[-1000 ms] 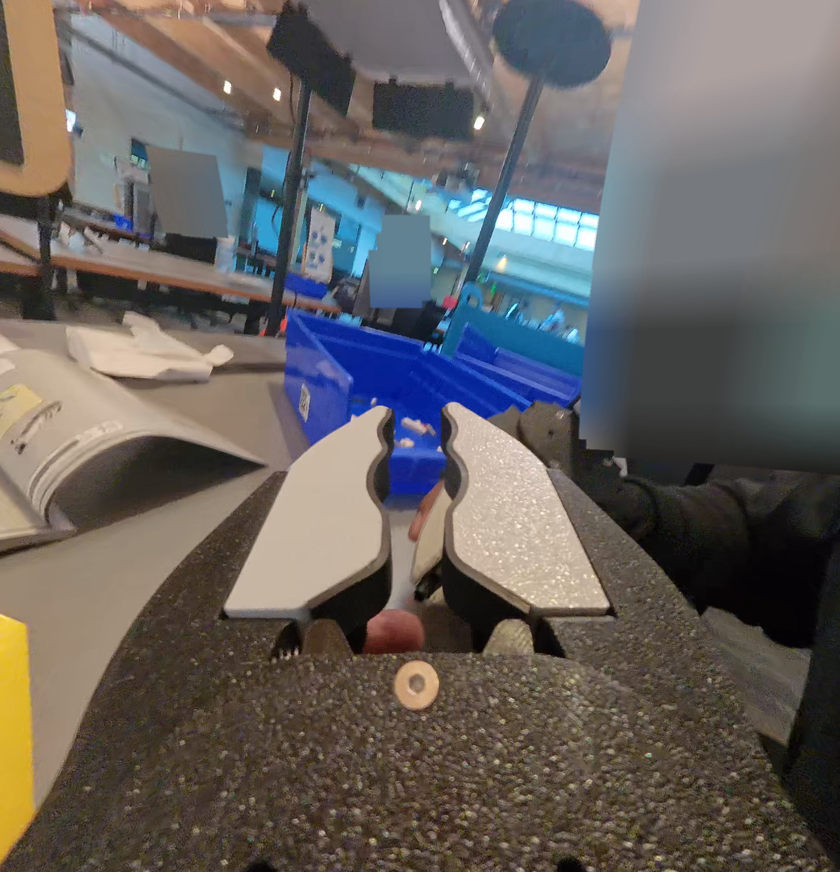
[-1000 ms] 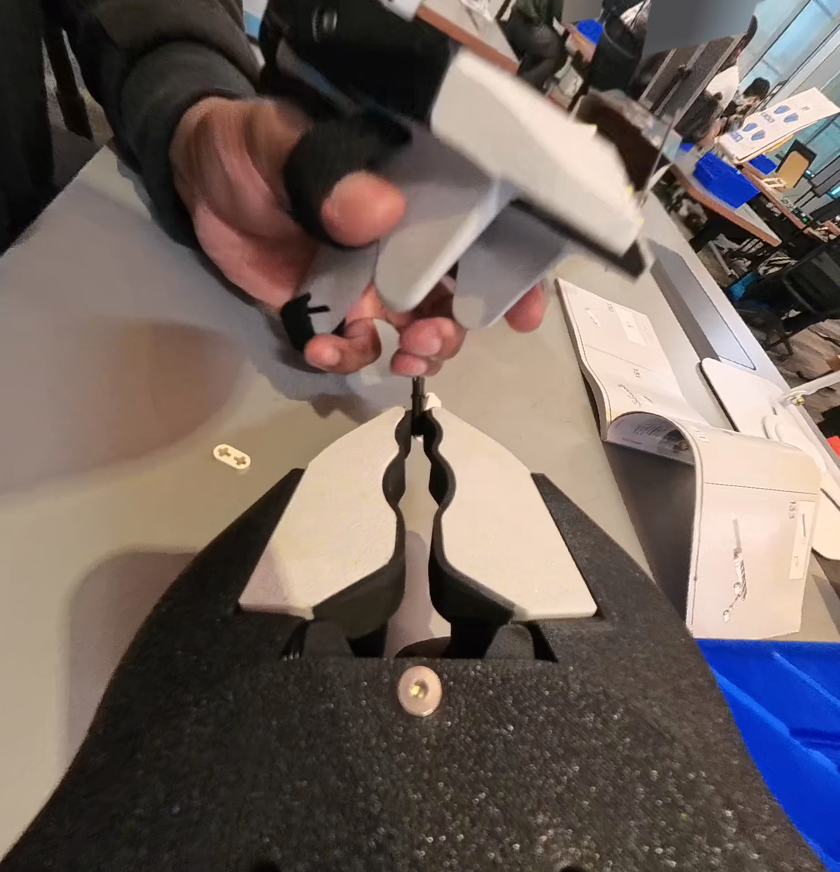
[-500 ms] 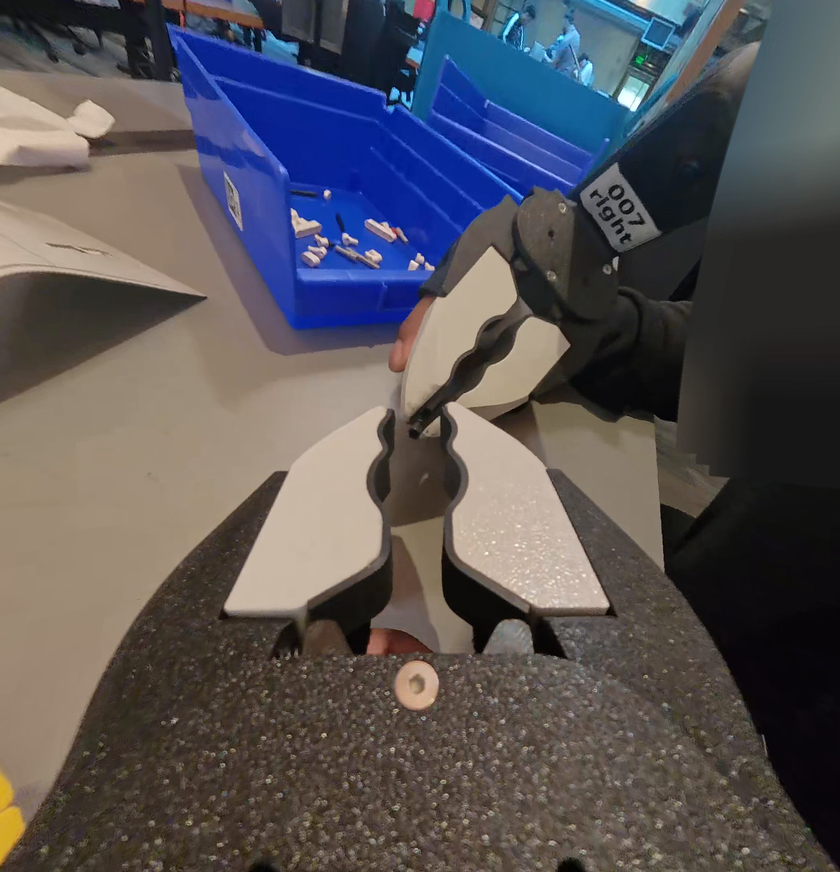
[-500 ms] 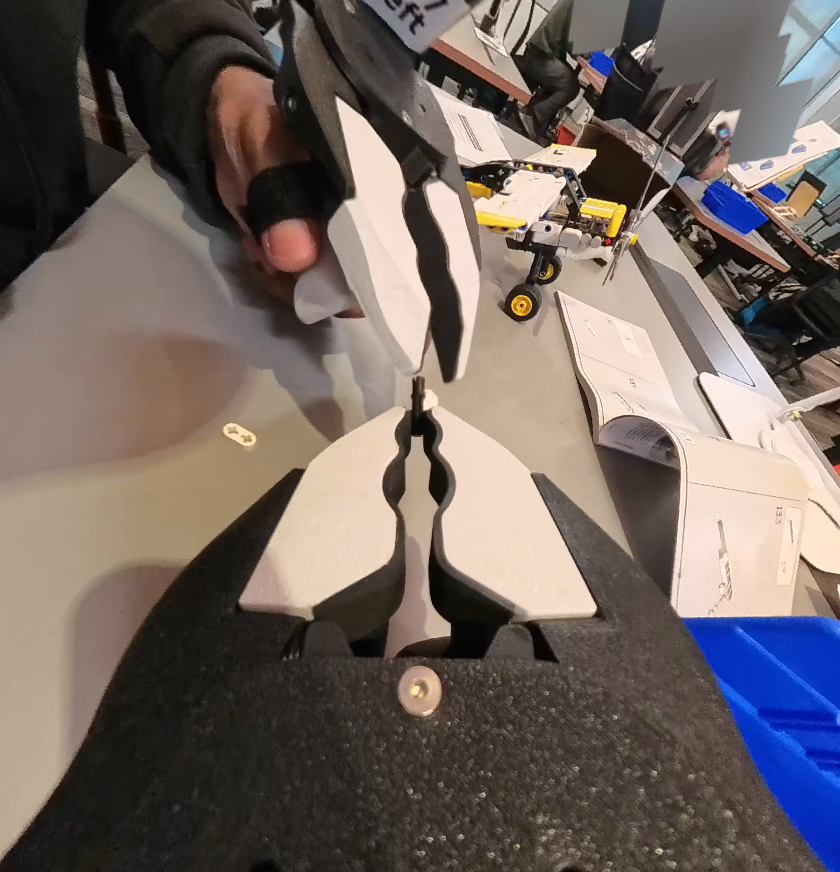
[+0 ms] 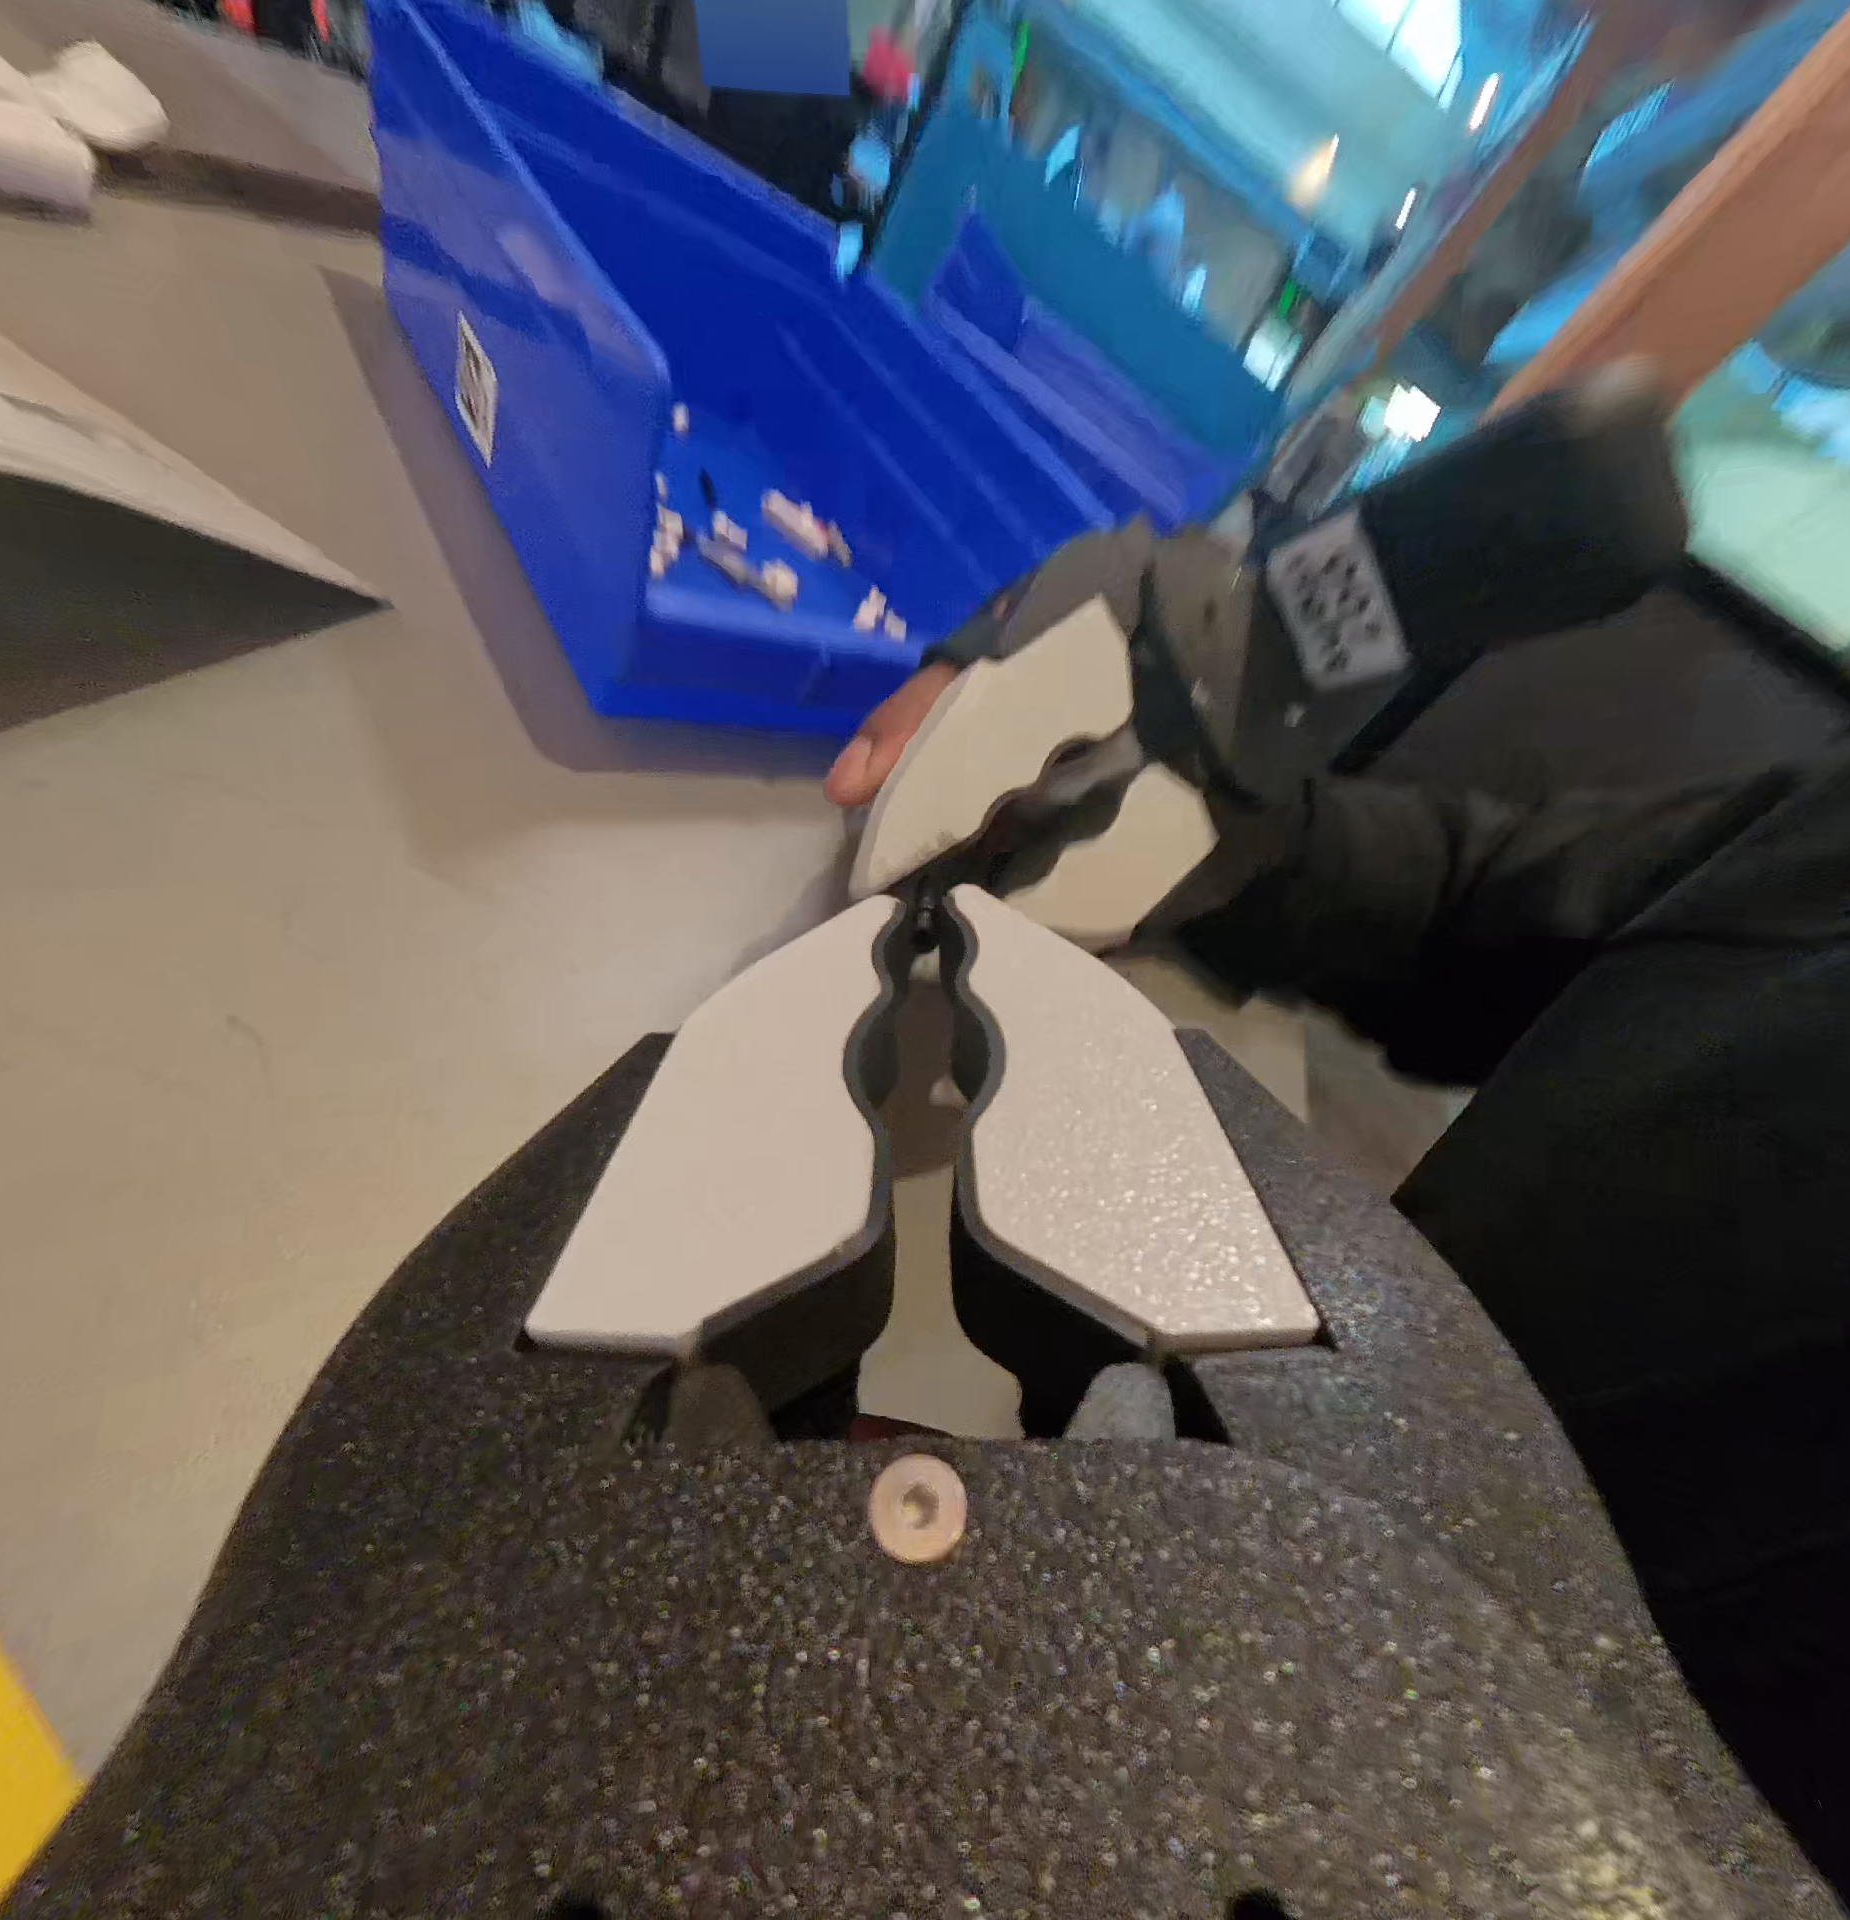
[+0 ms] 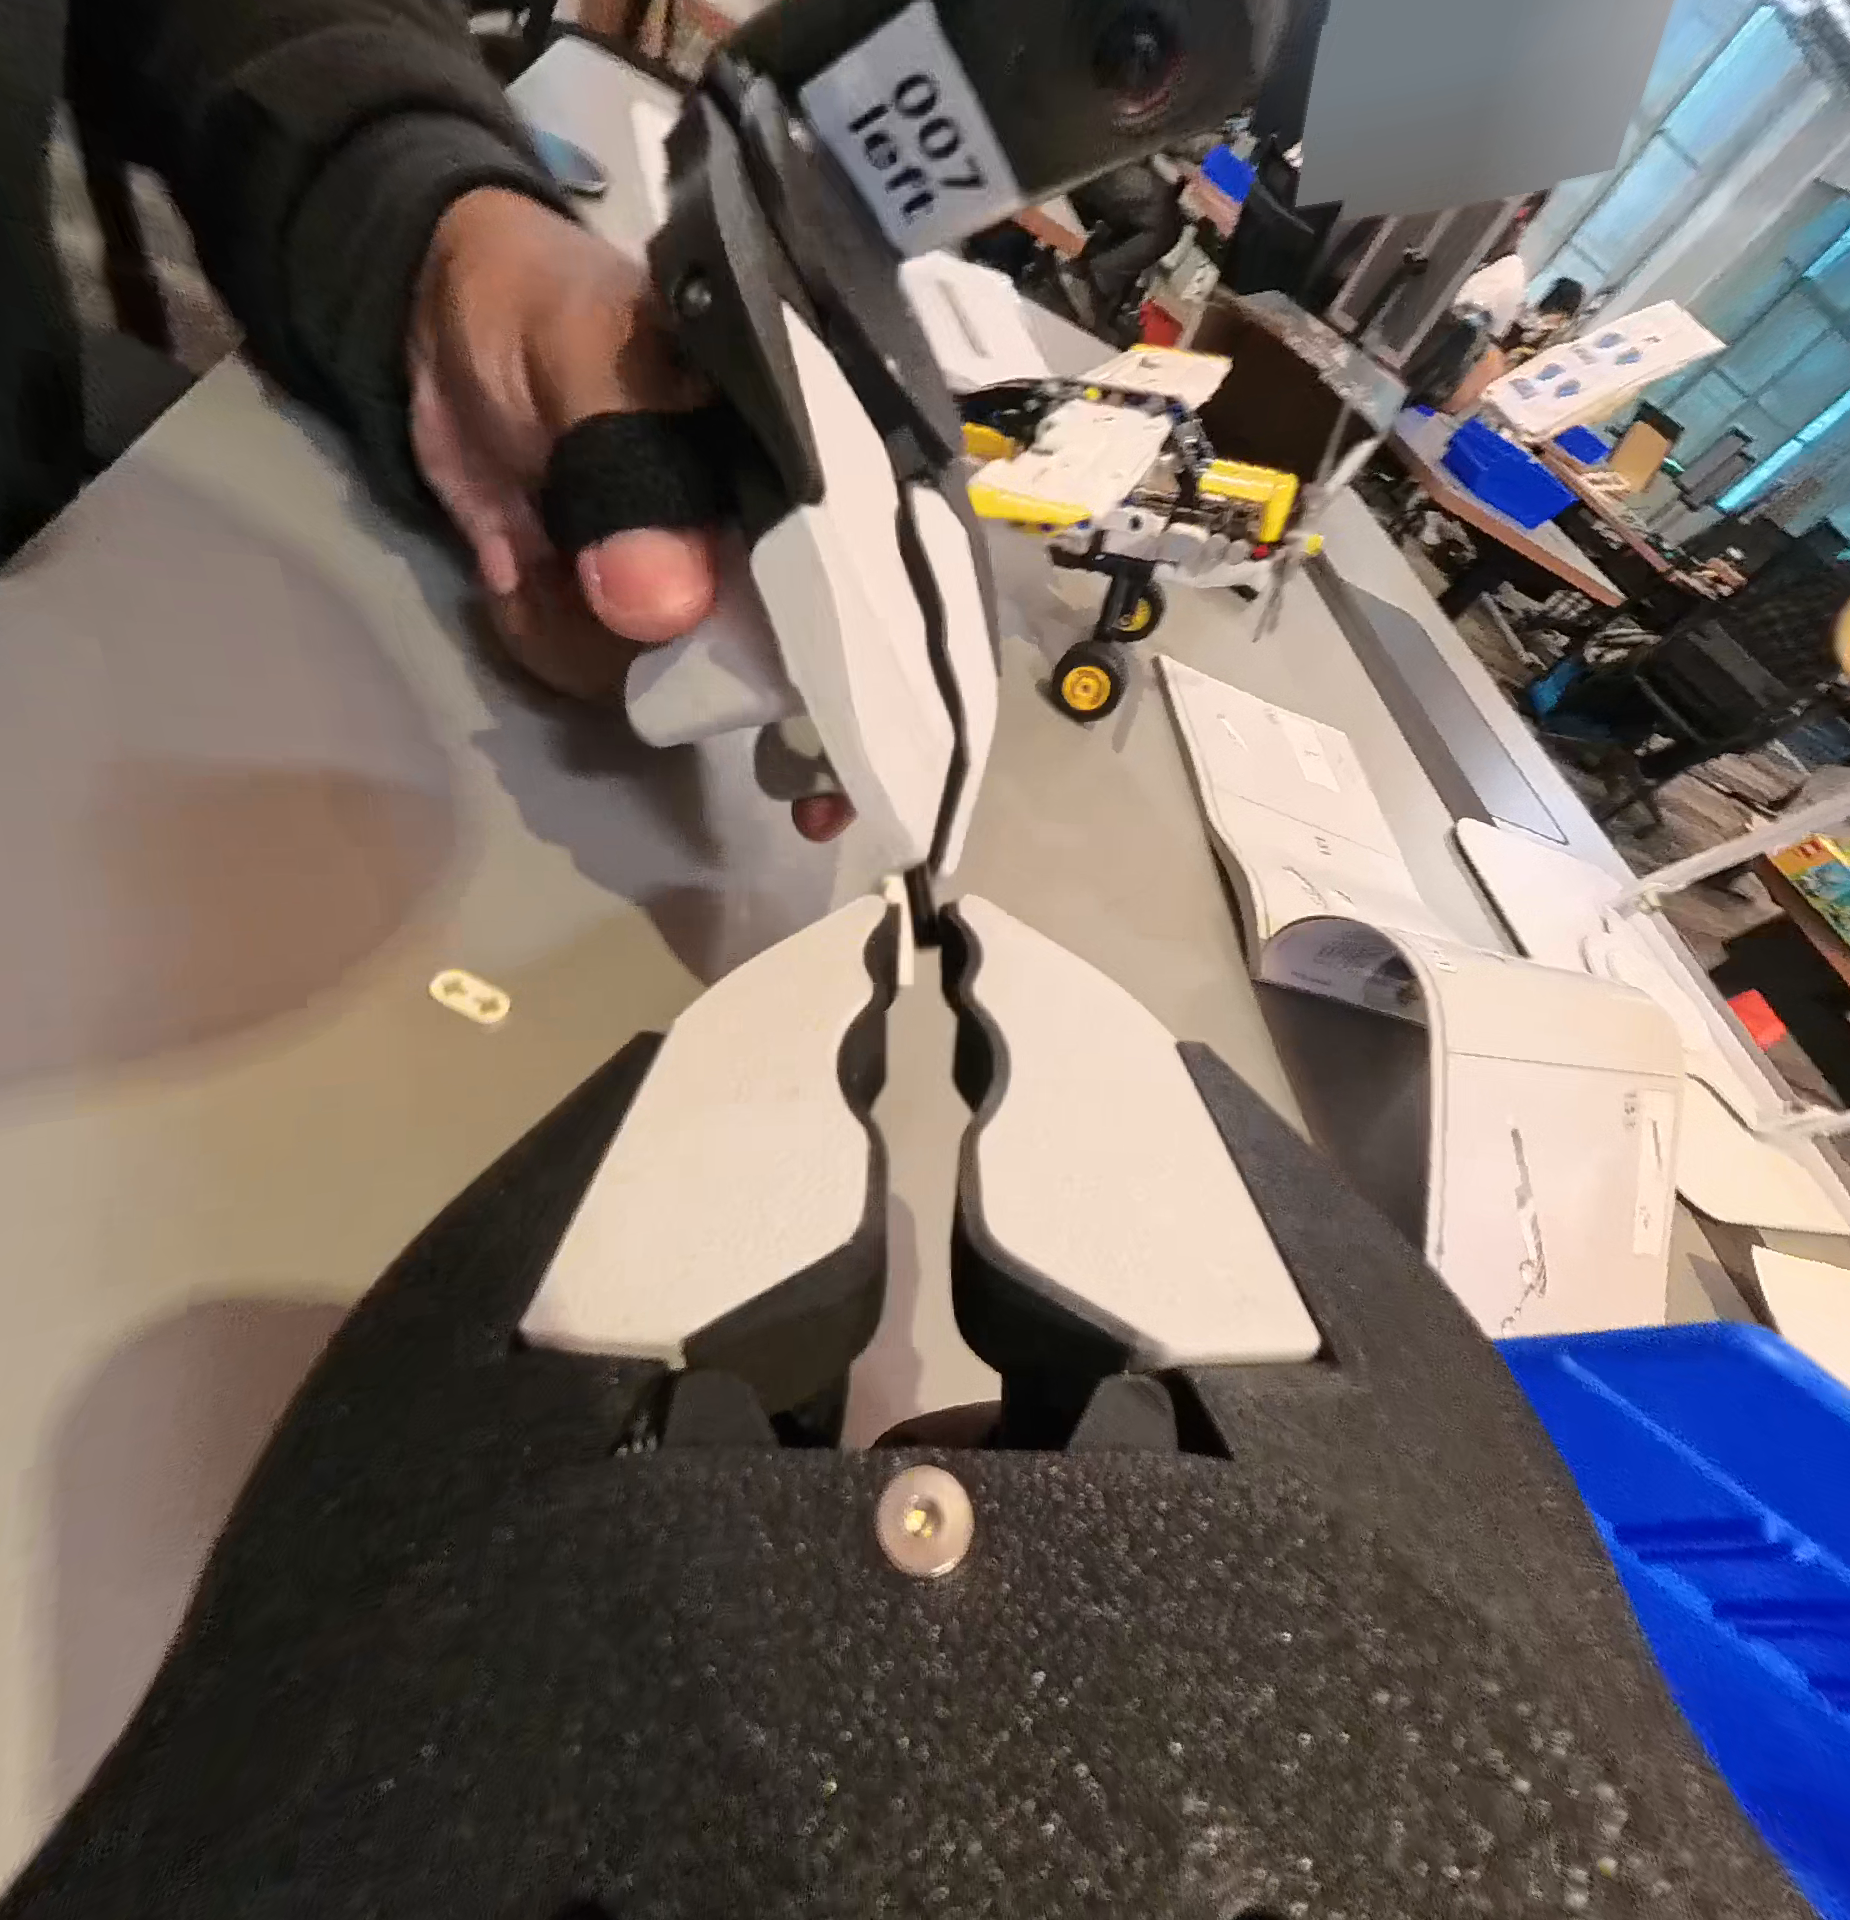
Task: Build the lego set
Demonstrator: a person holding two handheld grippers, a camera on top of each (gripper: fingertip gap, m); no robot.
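Between your two tools, above the grey desk (image 6: 277, 1143), a small black plastic pin (image 6: 926, 920) is pinched at both ends: your left tool (image 5: 926, 914) is nearly shut on it, and your right tool (image 6: 921, 925), slightly wider, grips it with a thin white piece (image 6: 905, 940). A yellow-and-white brick vehicle (image 6: 1129, 468), an open booklet (image 6: 1420, 987) and a blue plastic bin (image 5: 609, 416) stand around.

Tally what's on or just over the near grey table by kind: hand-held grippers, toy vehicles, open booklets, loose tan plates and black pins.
Hand-held grippers: 2 (left hand-held gripper, right hand-held gripper)
Toy vehicle: 1
Open booklet: 1
Loose tan plate: 1
Black pin: 1
Total: 6
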